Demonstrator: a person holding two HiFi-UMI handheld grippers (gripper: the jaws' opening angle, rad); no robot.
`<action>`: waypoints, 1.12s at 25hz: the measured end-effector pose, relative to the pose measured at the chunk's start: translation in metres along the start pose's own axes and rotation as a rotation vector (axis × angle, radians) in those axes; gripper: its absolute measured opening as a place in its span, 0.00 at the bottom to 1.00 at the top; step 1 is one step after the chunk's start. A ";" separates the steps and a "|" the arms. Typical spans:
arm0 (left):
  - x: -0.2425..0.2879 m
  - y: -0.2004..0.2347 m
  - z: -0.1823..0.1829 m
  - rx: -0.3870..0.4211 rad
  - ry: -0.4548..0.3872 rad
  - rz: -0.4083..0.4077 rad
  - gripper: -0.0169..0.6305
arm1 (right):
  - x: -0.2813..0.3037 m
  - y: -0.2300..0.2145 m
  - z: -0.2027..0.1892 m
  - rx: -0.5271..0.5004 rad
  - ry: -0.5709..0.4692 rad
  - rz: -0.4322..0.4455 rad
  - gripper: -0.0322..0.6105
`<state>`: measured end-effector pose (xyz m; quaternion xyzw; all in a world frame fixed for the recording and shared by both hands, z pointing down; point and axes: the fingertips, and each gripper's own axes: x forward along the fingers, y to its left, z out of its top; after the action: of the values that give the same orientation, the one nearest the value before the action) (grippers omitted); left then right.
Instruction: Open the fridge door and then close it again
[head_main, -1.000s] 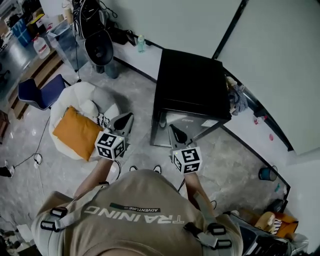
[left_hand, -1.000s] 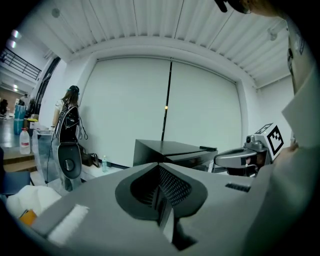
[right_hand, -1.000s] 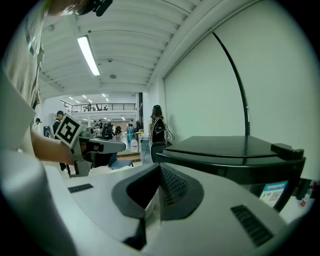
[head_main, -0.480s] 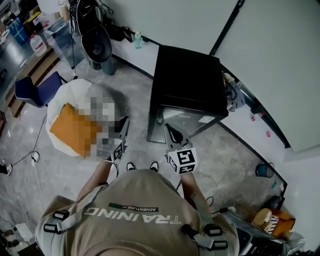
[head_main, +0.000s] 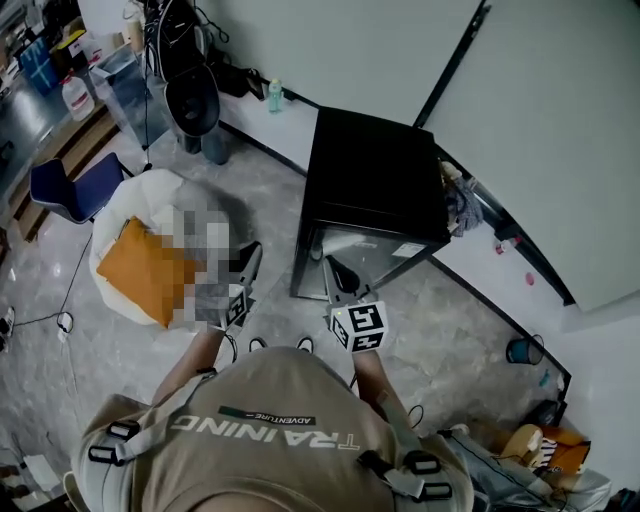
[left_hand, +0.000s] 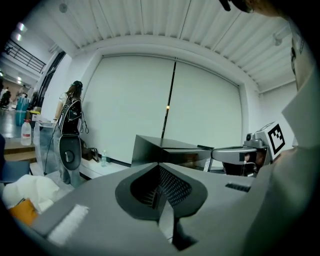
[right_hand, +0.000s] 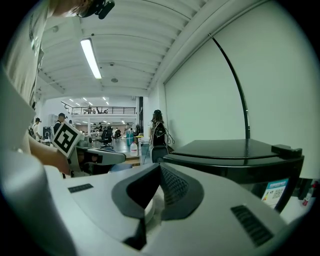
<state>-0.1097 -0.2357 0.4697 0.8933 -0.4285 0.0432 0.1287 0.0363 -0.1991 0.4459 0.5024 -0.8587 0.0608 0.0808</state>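
Note:
A small black fridge (head_main: 375, 170) stands on the floor against the pale wall, and its glossy front with a sticker (head_main: 415, 248) faces me. The door looks shut against the body. My right gripper (head_main: 333, 268) is shut and empty, its tip just before the lower left of the fridge front. My left gripper (head_main: 250, 255) is also shut and empty, left of the fridge and short of it. The fridge (left_hand: 165, 149) shows beyond the left gripper's closed jaws, and its top (right_hand: 235, 150) lies right of the right gripper's jaws.
A white beanbag with an orange cushion (head_main: 140, 268) lies on the floor to my left. A blue chair (head_main: 70, 185) and a black stand (head_main: 190, 100) are farther left. Clutter (head_main: 462, 205) sits right of the fridge, and a blue cup (head_main: 520, 350) stands on the floor.
The head view has shifted a little. Both grippers stay shut and low before the fridge, and the right one has drifted slightly left.

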 end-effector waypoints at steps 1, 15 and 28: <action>0.001 0.000 0.002 -0.003 -0.003 -0.004 0.03 | 0.000 0.000 0.001 -0.004 0.000 0.001 0.04; 0.024 -0.017 0.010 0.036 0.021 -0.083 0.03 | -0.009 -0.011 -0.008 0.033 0.000 -0.027 0.04; 0.029 -0.029 -0.002 0.028 0.040 -0.096 0.03 | 0.002 -0.014 -0.019 0.032 0.029 -0.005 0.04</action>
<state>-0.0691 -0.2394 0.4715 0.9135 -0.3820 0.0607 0.1264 0.0487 -0.2041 0.4650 0.5047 -0.8552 0.0814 0.0852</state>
